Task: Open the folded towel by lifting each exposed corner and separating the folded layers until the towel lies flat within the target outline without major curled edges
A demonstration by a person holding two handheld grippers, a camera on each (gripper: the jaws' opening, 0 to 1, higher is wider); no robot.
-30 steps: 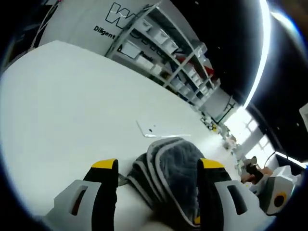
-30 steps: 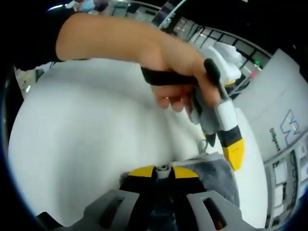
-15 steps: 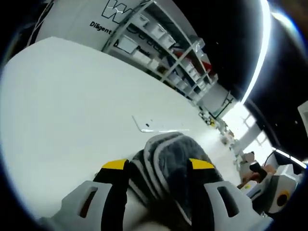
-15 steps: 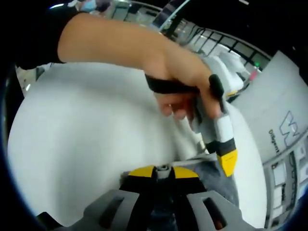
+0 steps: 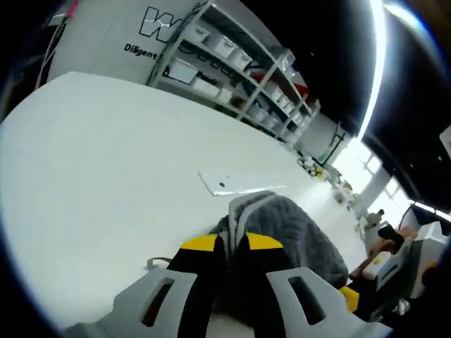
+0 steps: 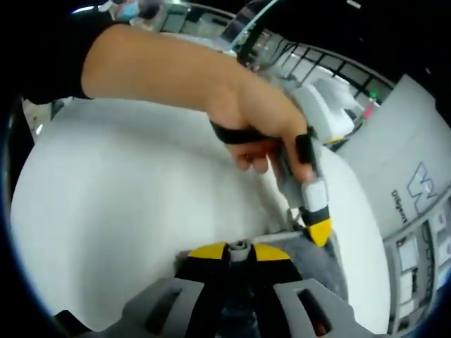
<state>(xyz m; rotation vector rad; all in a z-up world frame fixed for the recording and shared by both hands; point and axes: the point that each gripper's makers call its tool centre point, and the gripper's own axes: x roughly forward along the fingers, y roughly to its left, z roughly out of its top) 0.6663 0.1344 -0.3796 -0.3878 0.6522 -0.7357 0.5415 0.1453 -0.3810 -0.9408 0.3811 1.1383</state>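
Towel (image 5: 296, 229) on the white table (image 5: 106, 162), grey with pale edging, bunched in folded layers just past the left gripper (image 5: 231, 243) and below a thin outline mark (image 5: 236, 189) on the tabletop. Left gripper low over the table, yellow-tipped jaws drawn nearly together on the towel's near folded edge, cloth pinched between them. Seen from the right gripper view: a hand (image 6: 254, 116) wrapped round the left gripper's black grip, forearm reaching in from the upper left, gripper angled down with its yellow tip (image 6: 318, 230) meeting the towel (image 6: 320, 264). Right gripper (image 6: 238, 248) clenched, yellow tips touching, grey cloth right behind them; cannot tell whether any cloth is caught between. Compared with a second ago: left jaws then wide apart, straddling the towel, half closed half a second back, now almost shut on the fold; hand and gripper in the right gripper view lower and closer to the cloth. Right jaws unchanged. Towel's long axis in the left gripper view running from the jaws away toward the lower right, striped folded edge pointing up toward the outline mark. Shelving (image 5: 239, 77) with bins beyond the table's far edge.
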